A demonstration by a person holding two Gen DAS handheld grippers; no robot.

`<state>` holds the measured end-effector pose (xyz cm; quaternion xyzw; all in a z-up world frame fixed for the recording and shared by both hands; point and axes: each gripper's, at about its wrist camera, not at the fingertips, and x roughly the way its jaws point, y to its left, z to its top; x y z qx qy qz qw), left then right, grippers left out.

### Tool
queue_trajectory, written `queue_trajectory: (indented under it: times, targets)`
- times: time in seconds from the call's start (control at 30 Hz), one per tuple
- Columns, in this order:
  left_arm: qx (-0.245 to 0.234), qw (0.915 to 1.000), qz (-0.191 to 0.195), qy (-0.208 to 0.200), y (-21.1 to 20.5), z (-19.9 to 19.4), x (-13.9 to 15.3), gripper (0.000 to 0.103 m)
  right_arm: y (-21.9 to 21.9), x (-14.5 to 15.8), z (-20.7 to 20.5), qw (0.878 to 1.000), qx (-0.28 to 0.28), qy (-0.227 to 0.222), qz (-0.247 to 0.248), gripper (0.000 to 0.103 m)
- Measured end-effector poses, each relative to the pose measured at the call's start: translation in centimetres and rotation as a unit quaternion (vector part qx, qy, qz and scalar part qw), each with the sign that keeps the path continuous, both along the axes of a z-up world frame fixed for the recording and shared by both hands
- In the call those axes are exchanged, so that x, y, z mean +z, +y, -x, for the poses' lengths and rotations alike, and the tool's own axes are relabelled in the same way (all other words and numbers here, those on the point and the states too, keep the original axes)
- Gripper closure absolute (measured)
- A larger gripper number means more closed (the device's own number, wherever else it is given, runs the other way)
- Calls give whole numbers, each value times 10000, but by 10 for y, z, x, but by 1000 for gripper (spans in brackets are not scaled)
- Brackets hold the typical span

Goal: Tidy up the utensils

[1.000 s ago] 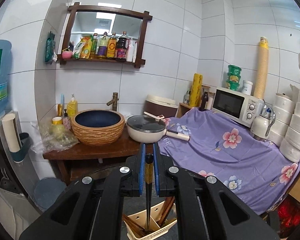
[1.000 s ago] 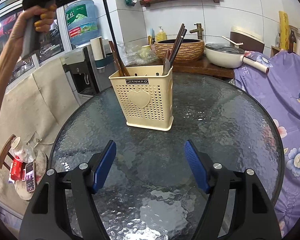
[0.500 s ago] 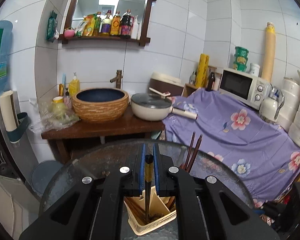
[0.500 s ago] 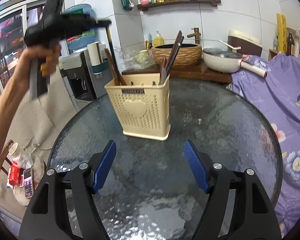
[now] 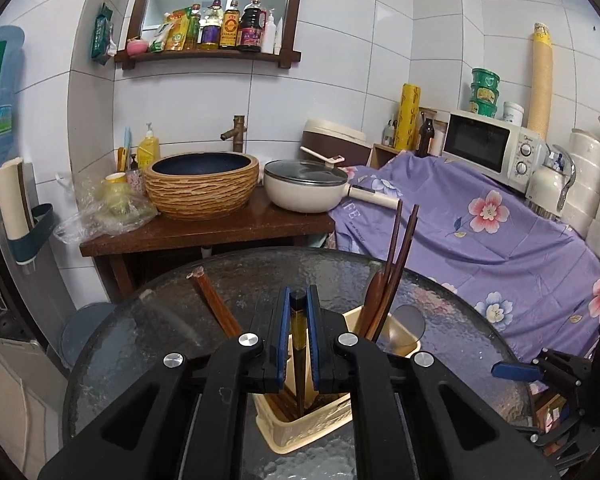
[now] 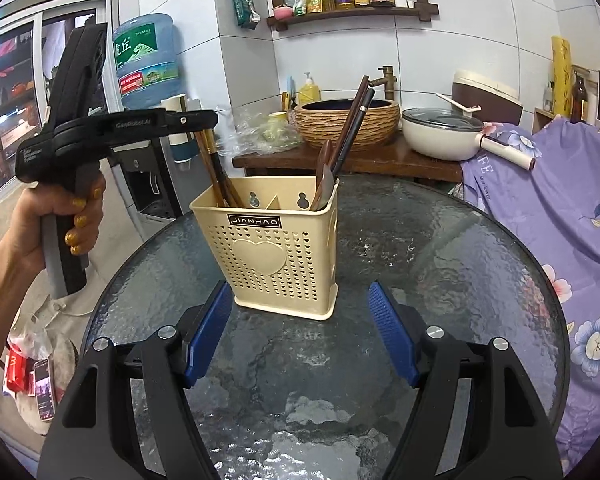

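left gripper: jaws opening, chopstick between them
holder: at 12 o'clock from right gripper
right gripper: wide open, empty

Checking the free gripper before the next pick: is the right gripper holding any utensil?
No: the right gripper stands open over bare glass table, nothing between its blue pads.

One cream utensil holder stands on one round glass table, near its far edge. Two long dark chopsticks and one wooden-handled utensil rise from its right compartment. How many brown chopsticks crowd the left compartment cannot be told, besides the one dark chopstick hanging into it.
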<state>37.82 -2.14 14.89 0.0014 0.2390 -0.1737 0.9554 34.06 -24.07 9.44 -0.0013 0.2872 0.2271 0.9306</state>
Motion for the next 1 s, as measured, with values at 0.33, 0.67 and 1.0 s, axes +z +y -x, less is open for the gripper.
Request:
queue_trajectory:
  times: [0.33,0.67,1.0]
  targets:
    - [118,9978,-241,-606,0,48,3,37,-6,5,13,9992,-263,-282,64,24]
    - [687,9883,-735,-1150,-9,145,-25,6,2,-4,76,9940,-692,-822,220,6]
    - [1447,9818,-724,-992,24,246,-83,6,25,-35,188,9854,-873,-1370,509,6]
